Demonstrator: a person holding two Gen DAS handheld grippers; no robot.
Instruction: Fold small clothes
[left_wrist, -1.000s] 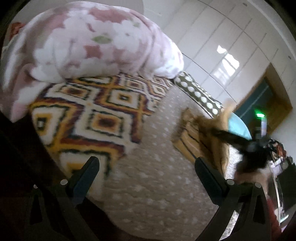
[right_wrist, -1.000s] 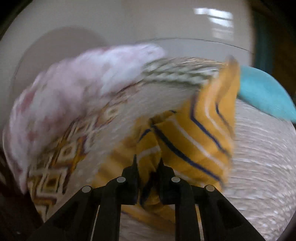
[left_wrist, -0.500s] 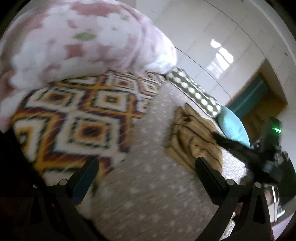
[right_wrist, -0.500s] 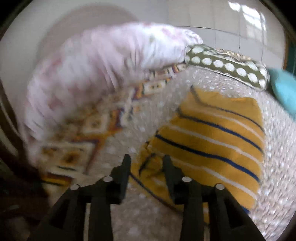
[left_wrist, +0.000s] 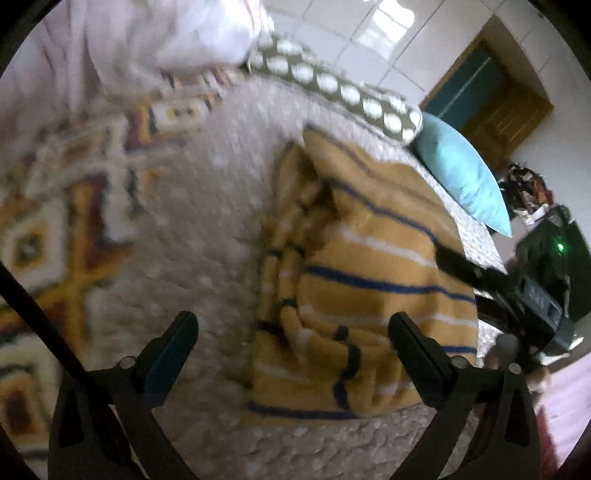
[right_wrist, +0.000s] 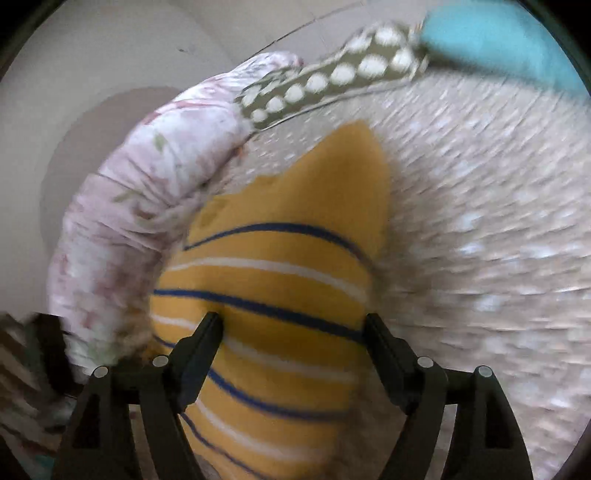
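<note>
1. The striped yellow garment (left_wrist: 369, 288) lay crumpled on the dotted bed cover (left_wrist: 207, 236).
2. The right tongs (right_wrist: 293, 325) had just opened and stood apart above the cloth, gripping nothing.
3. The left tongs (left_wrist: 291, 328) were wide but narrowing a little, also empty.
4. Probably best to flatten the bunched edge first, then pinch two corners.

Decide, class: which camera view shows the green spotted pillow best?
The left wrist view: the spotted pillow shows nearly full length beside the teal pillow. The right wrist view shows it smaller, blurred, partly tucked behind the floral quilt.
</note>
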